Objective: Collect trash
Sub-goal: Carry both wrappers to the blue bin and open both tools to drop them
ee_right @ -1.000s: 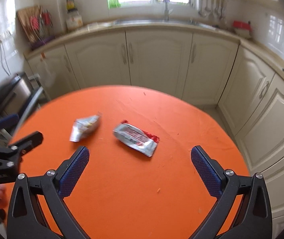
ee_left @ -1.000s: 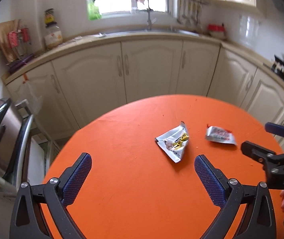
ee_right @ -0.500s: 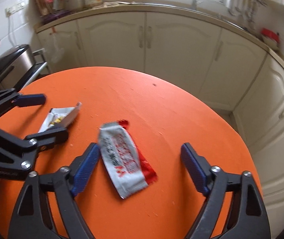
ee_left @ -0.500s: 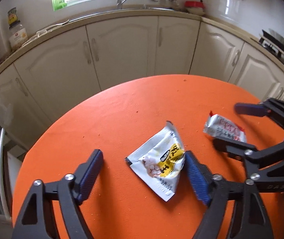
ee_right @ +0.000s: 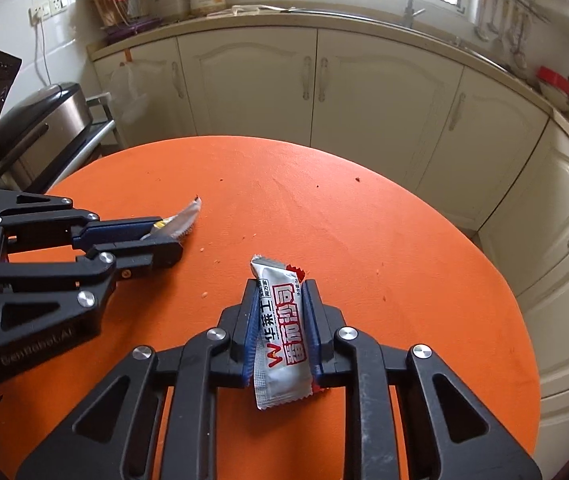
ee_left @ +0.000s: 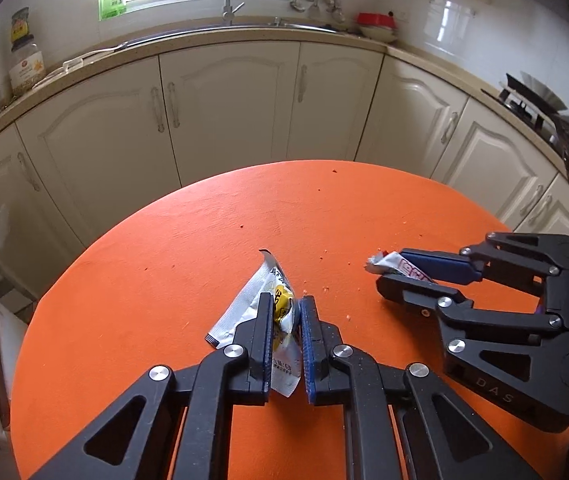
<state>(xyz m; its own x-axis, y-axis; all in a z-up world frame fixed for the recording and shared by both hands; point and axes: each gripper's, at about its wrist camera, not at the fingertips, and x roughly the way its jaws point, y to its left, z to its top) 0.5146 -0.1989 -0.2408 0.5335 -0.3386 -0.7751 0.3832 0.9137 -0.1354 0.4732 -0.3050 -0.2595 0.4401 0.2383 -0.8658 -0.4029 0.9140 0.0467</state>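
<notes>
On the round orange table (ee_left: pixel 156 272) a white and yellow wrapper (ee_left: pixel 250 300) stands pinched between the blue pads of my left gripper (ee_left: pixel 286 304), which is shut on it. From the right wrist view, that gripper (ee_right: pixel 172 236) lies to the left, the wrapper's silver tip (ee_right: pixel 186 218) poking out past it. My right gripper (ee_right: pixel 278 288) is closing; its pads press both sides of a white and red snack wrapper (ee_right: pixel 280 344) on the table. In the left wrist view the right gripper (ee_left: pixel 388 272) sits to the right, with that wrapper's end (ee_left: pixel 382 261) sticking out.
Small crumbs (ee_left: pixel 326 290) dot the orange top. Cream kitchen cabinets (ee_left: pixel 228 112) curve around behind the table, with a sink and tap (ee_left: pixel 228 4) under the window. A steel appliance on a rack (ee_right: pixel 40 120) stands off the table's left edge.
Both grippers went from wide open to closed. The left one moved in over the white and yellow wrapper and clamped it. The right one lowered onto the white and red wrapper and squeezed it.
</notes>
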